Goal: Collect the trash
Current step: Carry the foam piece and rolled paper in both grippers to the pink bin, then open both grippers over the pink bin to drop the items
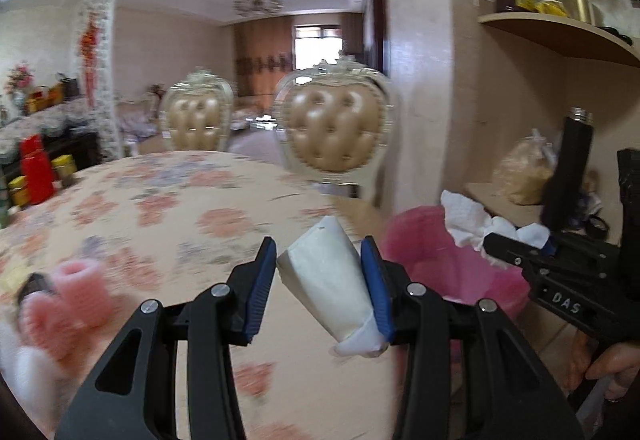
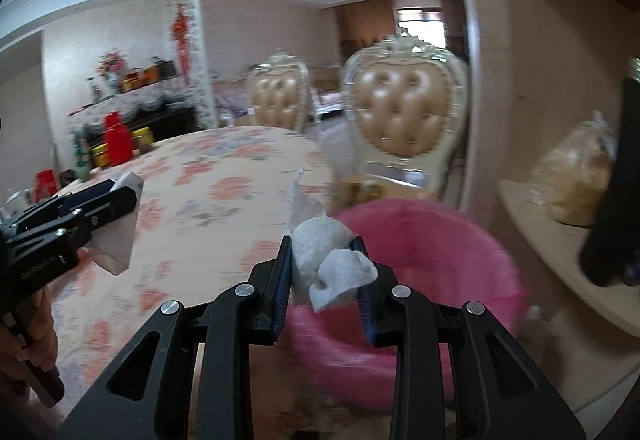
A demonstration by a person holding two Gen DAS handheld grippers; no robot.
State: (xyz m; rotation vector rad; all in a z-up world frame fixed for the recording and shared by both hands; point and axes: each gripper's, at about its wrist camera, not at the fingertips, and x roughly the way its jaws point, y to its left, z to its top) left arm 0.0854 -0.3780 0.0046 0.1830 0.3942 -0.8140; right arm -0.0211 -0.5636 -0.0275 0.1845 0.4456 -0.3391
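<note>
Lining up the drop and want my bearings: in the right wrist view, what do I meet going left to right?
left gripper with a white paper packet → right gripper clamping crumpled white tissue → pink bin → bagged food on the shelf.

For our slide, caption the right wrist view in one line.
Right tool carries crumpled tissue toward the pink bin beside the floral table.

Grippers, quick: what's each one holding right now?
Left gripper: shut on flat white paper packet.
Right gripper: shut on crumpled white tissue wad.
</note>
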